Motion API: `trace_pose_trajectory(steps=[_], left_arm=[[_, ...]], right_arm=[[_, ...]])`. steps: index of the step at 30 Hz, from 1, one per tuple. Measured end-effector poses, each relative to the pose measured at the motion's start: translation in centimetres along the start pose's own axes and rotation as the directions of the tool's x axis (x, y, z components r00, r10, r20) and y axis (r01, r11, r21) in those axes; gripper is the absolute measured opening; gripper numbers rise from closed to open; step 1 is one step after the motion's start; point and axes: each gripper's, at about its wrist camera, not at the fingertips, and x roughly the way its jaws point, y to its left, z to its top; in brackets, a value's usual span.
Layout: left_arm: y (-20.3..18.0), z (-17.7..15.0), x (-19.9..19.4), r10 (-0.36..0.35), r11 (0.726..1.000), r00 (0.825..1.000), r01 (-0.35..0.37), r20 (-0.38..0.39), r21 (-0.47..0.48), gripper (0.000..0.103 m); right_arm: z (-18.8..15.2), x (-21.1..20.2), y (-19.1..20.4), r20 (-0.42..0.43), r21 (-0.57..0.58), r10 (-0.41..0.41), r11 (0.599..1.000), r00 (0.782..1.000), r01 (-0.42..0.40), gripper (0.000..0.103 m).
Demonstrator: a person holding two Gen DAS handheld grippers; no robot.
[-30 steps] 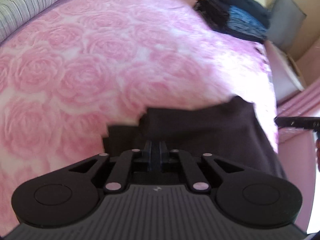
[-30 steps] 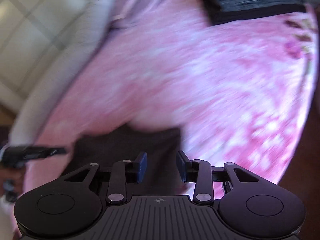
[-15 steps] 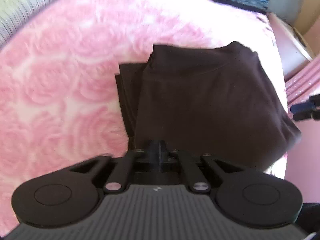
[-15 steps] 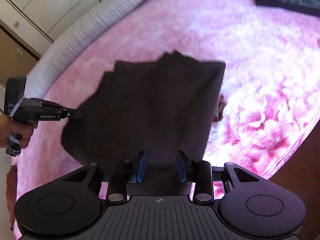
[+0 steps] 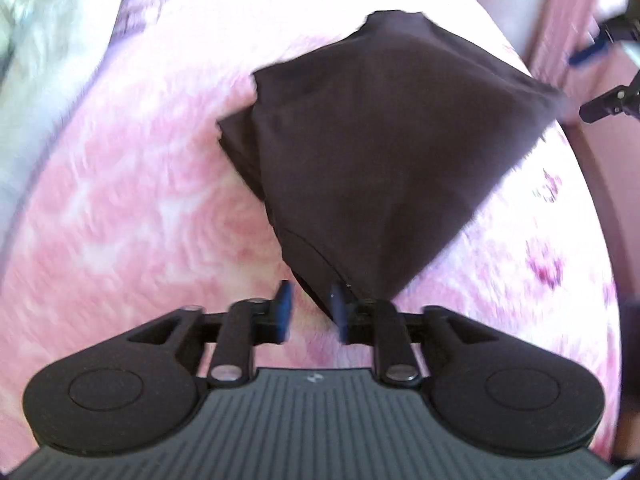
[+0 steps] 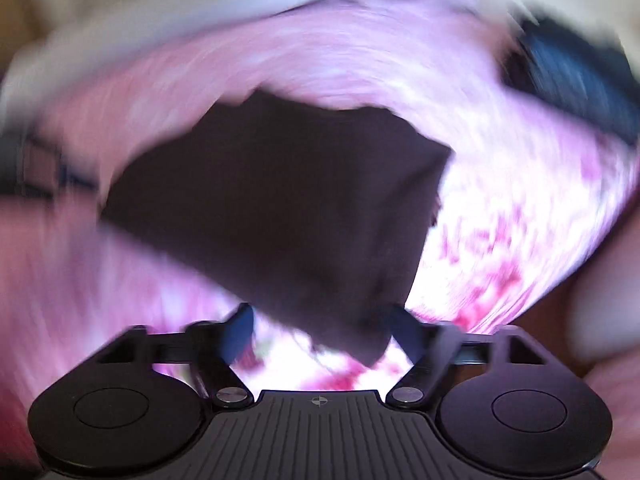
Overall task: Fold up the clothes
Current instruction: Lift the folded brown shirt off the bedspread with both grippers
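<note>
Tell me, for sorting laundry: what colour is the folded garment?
Dark brown, plain, clearest in the left wrist view: folded garment.

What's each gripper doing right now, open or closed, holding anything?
Left gripper: open, holding nothing; folded dark brown cloth garment lies just ahead.
Right gripper: open wide, holding nothing.

Dark brown folded garment [image 5: 372, 152], flat on pink floral bedspread [image 5: 132, 208]

My left black plastic gripper [image 5: 310, 306] has blue finger pads [image 5: 284, 308], silver pivot screws and a ribbed grey body; my right black gripper [image 6: 320, 320] looks identical, though blurred.
</note>
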Motion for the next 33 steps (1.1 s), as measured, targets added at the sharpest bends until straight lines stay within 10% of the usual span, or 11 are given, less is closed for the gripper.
trace_pose_trajectory(steps=[3,9,11,17,21,28,31,33], left_arm=[[-3.0,-0.1,-0.6,0.02,0.987,0.998,-0.03,0.063,0.158,0.046],[-8.3,0.3,2.4,0.061,0.902,0.983,-0.128,0.172,0.412,0.073],[-9.8,0.5,3.7,0.075,0.853,0.978,-0.165,0.196,0.496,0.078],[-10.9,2.1,8.5,0.165,0.728,0.962,-0.267,0.218,0.631,0.074],[-8.3,4.6,10.0,0.166,0.781,0.979,-0.202,0.116,0.591,0.019],[-5.6,6.5,9.2,0.07,0.835,0.994,-0.102,0.078,0.541,0.016],[-4.9,6.8,8.9,0.051,0.848,0.996,-0.08,0.07,0.524,0.016],[-4.9,6.9,8.8,0.046,0.849,0.997,-0.073,0.065,0.523,0.016]], right_arm=[[-0.7,1.0,4.2,-0.014,-0.31,-0.091,0.947,0.996,0.082,0.081],[-1.6,7.3,7.7,0.047,-0.676,-0.216,0.712,0.975,0.19,0.08],[-0.6,8.5,6.8,0.023,-0.656,-0.193,0.738,0.981,0.16,0.046],[3.4,3.6,1.5,0.028,-0.485,-0.037,0.874,0.999,0.046,0.026],[4.2,2.9,1.1,0.04,-0.466,-0.024,0.884,0.999,0.04,0.027],[-0.3,6.4,6.0,0.133,-0.613,-0.109,0.772,0.985,0.168,0.07],[-1.0,9.5,6.7,0.182,-0.678,-0.198,0.684,0.963,0.269,0.072],[-0.4,10.3,5.2,0.173,-0.648,-0.182,0.719,0.968,0.251,0.072]])
